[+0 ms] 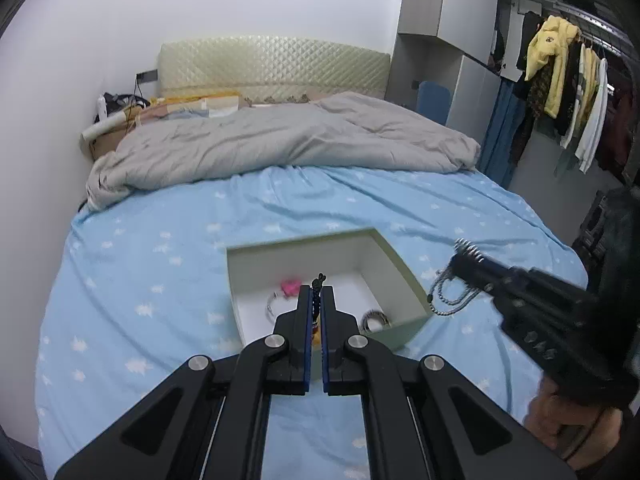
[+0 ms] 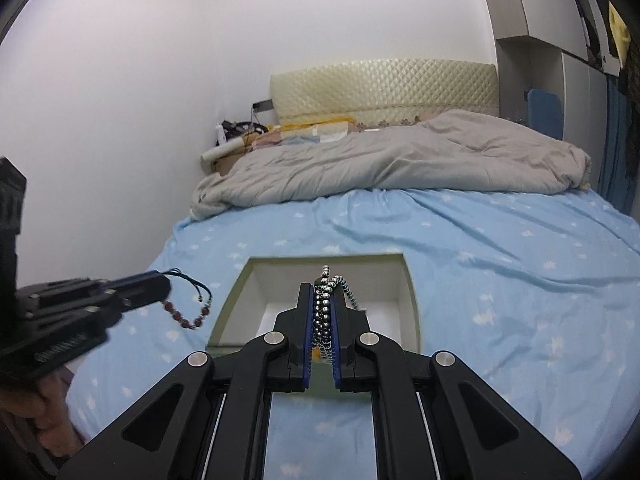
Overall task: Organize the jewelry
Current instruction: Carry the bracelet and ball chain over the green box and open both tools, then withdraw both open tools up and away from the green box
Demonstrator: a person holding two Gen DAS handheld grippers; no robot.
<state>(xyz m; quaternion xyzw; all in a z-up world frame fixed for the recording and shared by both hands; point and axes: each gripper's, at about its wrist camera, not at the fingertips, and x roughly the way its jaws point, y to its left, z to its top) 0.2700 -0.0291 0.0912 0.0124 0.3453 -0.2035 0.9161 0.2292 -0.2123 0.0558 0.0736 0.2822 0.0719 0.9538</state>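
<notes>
The left gripper (image 1: 316, 300) has its fingers clamped on a dark cord bracelet with red beads (image 2: 188, 312), which dangles above the blue star-print bed sheet (image 1: 140, 280) at nine o'clock of the open pale-green box (image 1: 404, 276). The right gripper (image 2: 323, 304) is closed on a metallic bead necklace (image 2: 323, 312), hanging at three o'clock of the box. Inside the box lie a pink ornament (image 1: 289, 287) on a silvery chain and a dark coiled bracelet (image 1: 374, 319). A grey duvet (image 1: 280, 140) is bunched at twelve o'clock.
</notes>
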